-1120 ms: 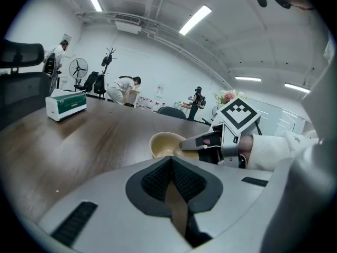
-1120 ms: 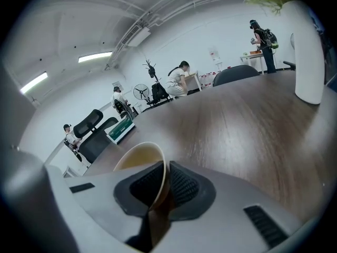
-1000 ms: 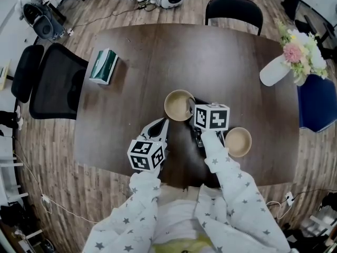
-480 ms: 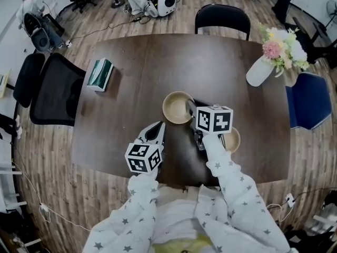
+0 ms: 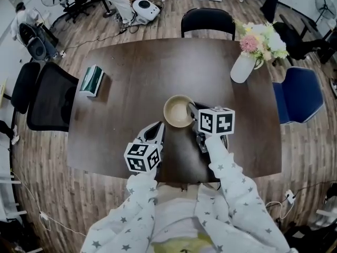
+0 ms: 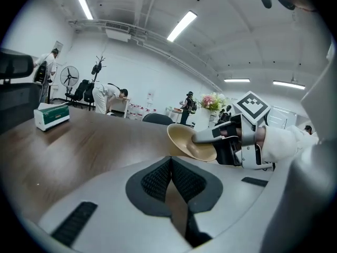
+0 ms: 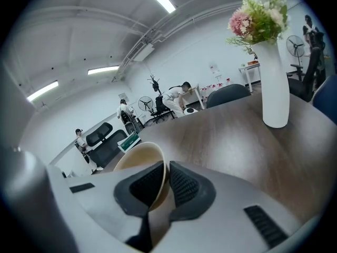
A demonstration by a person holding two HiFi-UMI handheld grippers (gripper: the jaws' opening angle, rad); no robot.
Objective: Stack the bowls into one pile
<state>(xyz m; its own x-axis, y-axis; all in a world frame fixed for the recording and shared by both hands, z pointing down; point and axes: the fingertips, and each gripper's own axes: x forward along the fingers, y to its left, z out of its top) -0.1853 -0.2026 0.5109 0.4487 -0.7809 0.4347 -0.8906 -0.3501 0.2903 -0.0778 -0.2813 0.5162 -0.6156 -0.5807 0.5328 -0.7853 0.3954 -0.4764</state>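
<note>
While the bowl [image 5: 178, 111] hangs, vase [image 5: 242, 67] and box [image 5: 92, 80] stand apart.

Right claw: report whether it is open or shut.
Right claw shut on the bowl: its own view shows both pads pinching the rim.

A green box [image 5: 91, 80] lay at the table's [image 5: 131, 73] far left, a white vase [image 5: 241, 68] of flowers [image 5: 260, 38] far right. A black chair [image 5: 47, 101] stood left, a blue chair [image 5: 296, 94] right.

Dark wooden table [image 5: 142, 67]: green box [image 5: 91, 80] left edge, white flower vase [image 5: 241, 68] far right.
</note>
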